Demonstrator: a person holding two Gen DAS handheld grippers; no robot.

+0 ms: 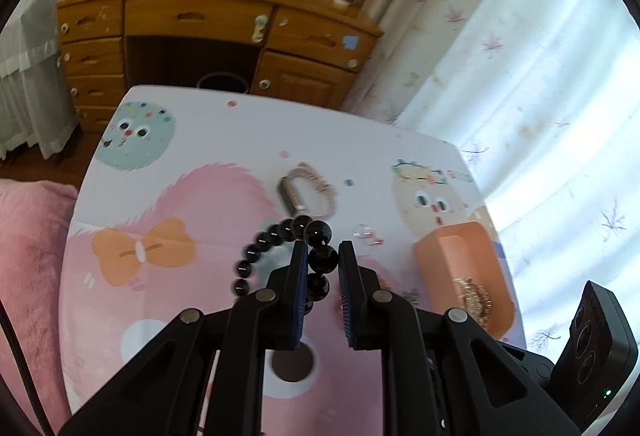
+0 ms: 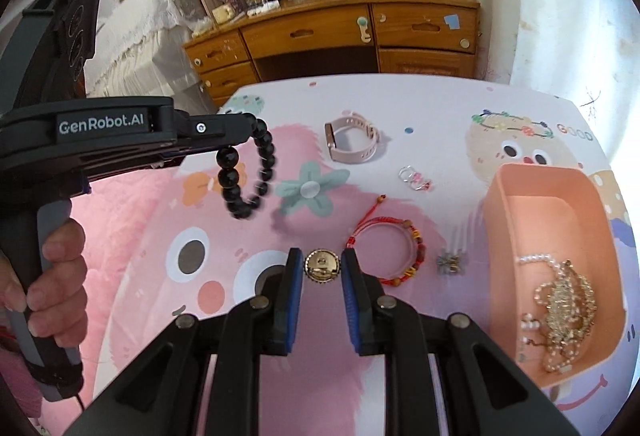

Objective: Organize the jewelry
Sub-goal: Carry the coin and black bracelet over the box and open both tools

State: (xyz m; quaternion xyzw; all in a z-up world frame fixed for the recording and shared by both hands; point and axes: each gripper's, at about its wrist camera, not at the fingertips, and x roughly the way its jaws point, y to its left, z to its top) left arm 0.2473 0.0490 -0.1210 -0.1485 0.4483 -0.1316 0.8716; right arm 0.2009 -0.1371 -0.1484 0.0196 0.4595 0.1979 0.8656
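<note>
Behind the cartoon-print table (image 2: pixel 400 108) stands a wooden desk (image 2: pixel 340 32); left hand-held gripper (image 1: pixel 323 248) pinches black beads (image 1: pixel 280 232), right hand-held gripper (image 2: pixel 321 263) gapes.

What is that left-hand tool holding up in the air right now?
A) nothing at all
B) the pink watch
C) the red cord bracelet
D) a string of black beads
D: the left tongs pinch the black bead bracelet, which dangles above the table, while the pink watch and the red cord bracelet lie flat on the table.

One black bead bracelet (image 2: pixel 248 172), one watch (image 2: pixel 352 140), one red string bracelet (image 2: pixel 386 248), one orange bin (image 2: pixel 552 220) (holding tangled chains).
</note>
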